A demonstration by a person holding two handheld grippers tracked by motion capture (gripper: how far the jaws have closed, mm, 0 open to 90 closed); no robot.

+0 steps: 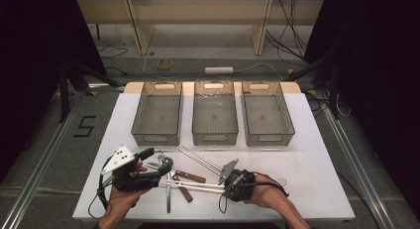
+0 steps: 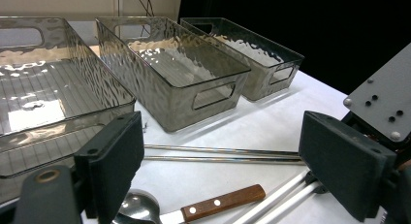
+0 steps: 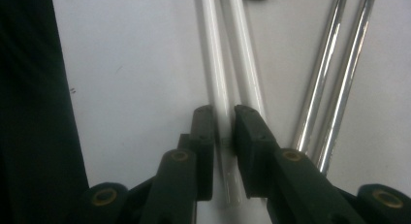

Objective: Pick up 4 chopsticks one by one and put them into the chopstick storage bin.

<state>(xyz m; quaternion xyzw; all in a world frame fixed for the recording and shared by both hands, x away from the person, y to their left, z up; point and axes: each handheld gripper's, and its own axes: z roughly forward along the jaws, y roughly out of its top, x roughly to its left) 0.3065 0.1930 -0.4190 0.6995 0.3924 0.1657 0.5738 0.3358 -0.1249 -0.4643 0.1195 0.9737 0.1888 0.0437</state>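
A pair of white chopsticks (image 1: 193, 186) (image 3: 213, 49) lies across the near middle of the white table (image 1: 317, 159). My right gripper (image 1: 224, 187) (image 3: 224, 112) is shut on one of them near its end, and the other white stick runs under the right jaw. My left gripper (image 1: 157, 160) (image 2: 228, 151) is open wide over a pile of cutlery: a wooden-handled knife (image 1: 190, 177) (image 2: 223, 202), a steel spoon (image 2: 140, 207) and another steel utensil (image 1: 168, 197). A pair of metal chopsticks (image 1: 200, 159) (image 2: 218, 153) (image 3: 329, 78) lies just beyond.
Three empty grey see-through bins stand in a row at the back: left (image 1: 157, 138), middle (image 1: 214, 138) (image 2: 213, 95) and right (image 1: 270, 138). A second wooden-handled knife (image 1: 184, 192) lies near the front. The table's front edge is close behind both hands.
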